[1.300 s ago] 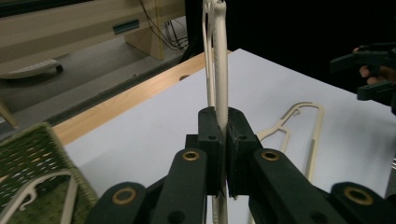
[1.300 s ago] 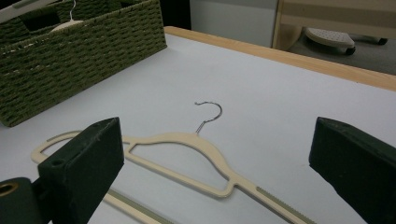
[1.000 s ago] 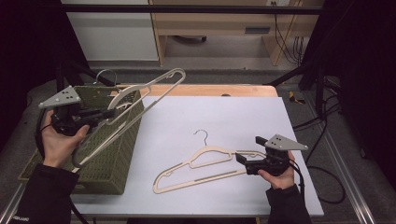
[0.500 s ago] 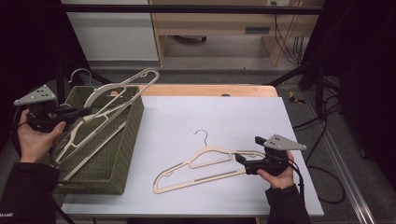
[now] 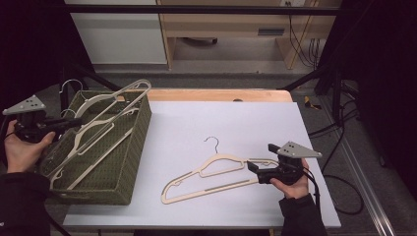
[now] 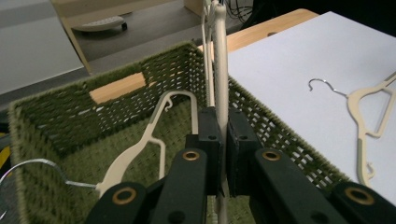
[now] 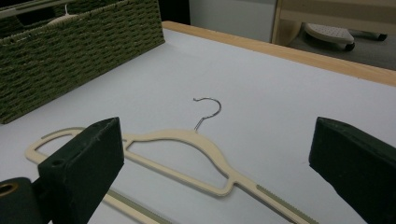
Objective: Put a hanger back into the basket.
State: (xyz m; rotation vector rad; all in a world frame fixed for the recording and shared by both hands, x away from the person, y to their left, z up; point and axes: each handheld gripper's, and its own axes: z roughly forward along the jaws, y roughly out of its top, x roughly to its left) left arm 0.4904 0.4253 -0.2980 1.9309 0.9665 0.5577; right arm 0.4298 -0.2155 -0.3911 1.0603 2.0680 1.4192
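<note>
The left gripper (image 5: 74, 123), seen in the high view at the 9 o'clock side of the table, is clenched on the cream plastic clothes hanger with a thin metal hook (image 5: 105, 115); in the left gripper view its two black jaws press flat against both faces of the held hanger's narrow bar (image 6: 220, 88), which rises straight up between the pads toward 12 o'clock. This held hanger lies tilted over the rectangular green woven basket (image 5: 135, 147), its shoulder end projecting past the basket's far rim toward 1 o'clock from the gripper. A second cream hanger (image 6: 140, 144) of the same slim, flat profile rests inside the basket against the coarse woven floor. The basket walls show a tight, ribbed weave and a rectangular handle slot in the far wall. The right gripper (image 5: 253, 168), at the 4 o'clock side of the table, is released, its jaws standing wide apart in the right gripper view. A third cream plastic hanger with a curved wire hook (image 7: 187, 144) lies flat on the smooth pale grey tabletop (image 5: 221, 118), directly ahead of these open jaws, its hook pointing toward 12 o'clock in that view and its notched shoulder end closest to the gripper, between the jaws but apart from both pads.
</note>
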